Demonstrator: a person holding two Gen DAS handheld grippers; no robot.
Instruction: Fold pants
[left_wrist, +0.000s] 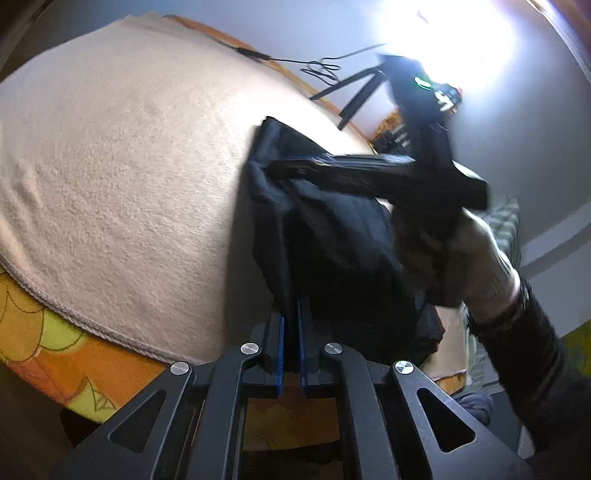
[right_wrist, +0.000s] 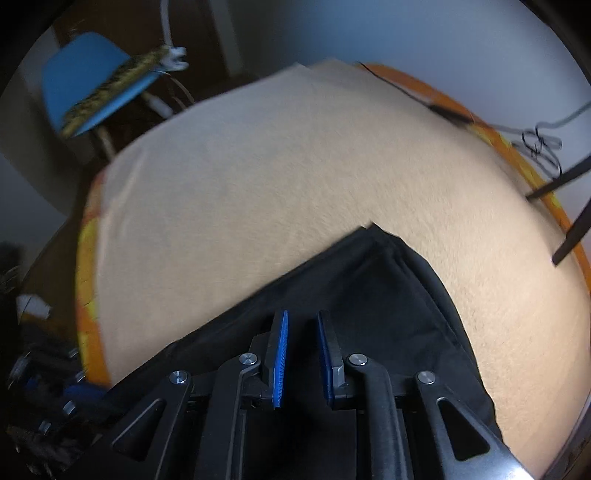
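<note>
The left gripper (left_wrist: 291, 314) is pinching the near edge of the black fabric pants (left_wrist: 325, 236), which are lying on the cream fleece blanket (left_wrist: 122, 177). The right gripper (right_wrist: 303, 332) is hovering just above them, jaws slightly parted, gripping nothing.

Ahead of my fingers the bed (right_wrist: 554, 206) carries an orange-and-yellow patterned sheet (left_wrist: 55, 354). A cream towel (left_wrist: 129, 184) lies flat over it. The black pants (right_wrist: 369, 280) lie on the towel directly below and ahead of my right fingers. A black cable (right_wrist: 450, 114) rests on the far edge.
</note>
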